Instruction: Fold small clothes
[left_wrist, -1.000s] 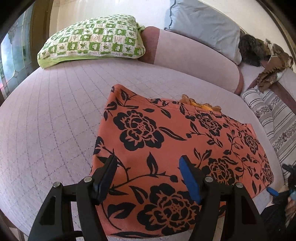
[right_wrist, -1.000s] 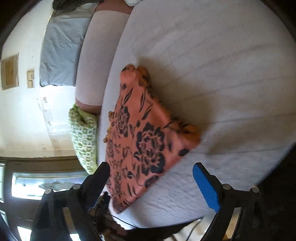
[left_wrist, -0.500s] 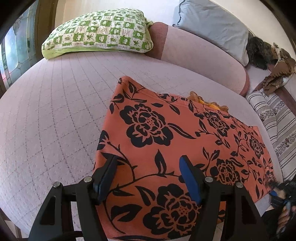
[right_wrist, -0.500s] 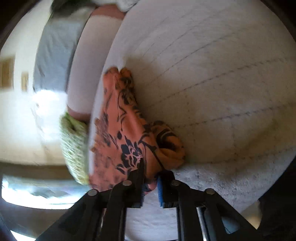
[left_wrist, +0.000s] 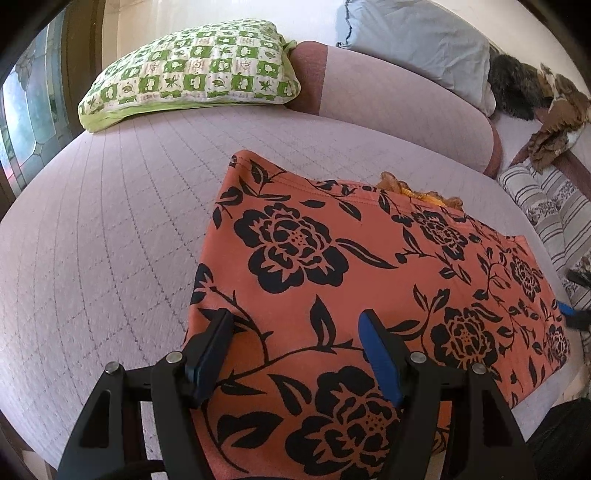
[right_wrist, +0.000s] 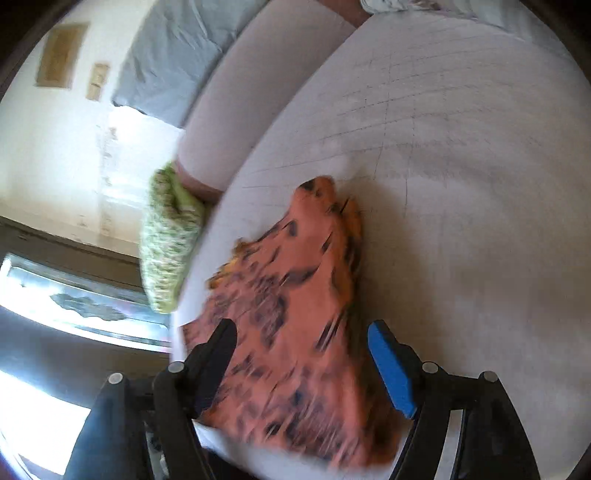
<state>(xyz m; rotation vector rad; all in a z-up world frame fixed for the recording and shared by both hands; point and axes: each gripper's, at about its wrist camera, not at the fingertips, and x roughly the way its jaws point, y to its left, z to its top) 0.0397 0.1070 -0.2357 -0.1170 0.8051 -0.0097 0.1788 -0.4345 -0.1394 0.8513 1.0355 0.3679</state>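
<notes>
An orange garment (left_wrist: 332, 280) with black flowers lies spread flat on the pale quilted bed (left_wrist: 110, 229), a frilly orange bit showing at its far edge. My left gripper (left_wrist: 295, 325) hovers open over its near left part, and the pads do not press the cloth. In the right wrist view the same garment (right_wrist: 295, 332) is blurred and bunched near the bed's edge. My right gripper (right_wrist: 301, 332) is over it with its jaws opening; the cloth lies between the fingers, clear of both pads. Its blue pad (left_wrist: 567, 312) peeks in at the garment's right edge.
A green checked pillow (left_wrist: 192, 74), a pink bolster (left_wrist: 399, 107) and a grey-blue pillow (left_wrist: 417, 40) line the far side. Striped bedding (left_wrist: 546, 206) and a brown crumpled cloth (left_wrist: 554, 122) lie at the right. A window (left_wrist: 22, 110) is at the left.
Half a second ago my right gripper was shut on the garment's corner; now its jaws are apart and the view has rolled and shifted. The left gripper has hardly moved.
</notes>
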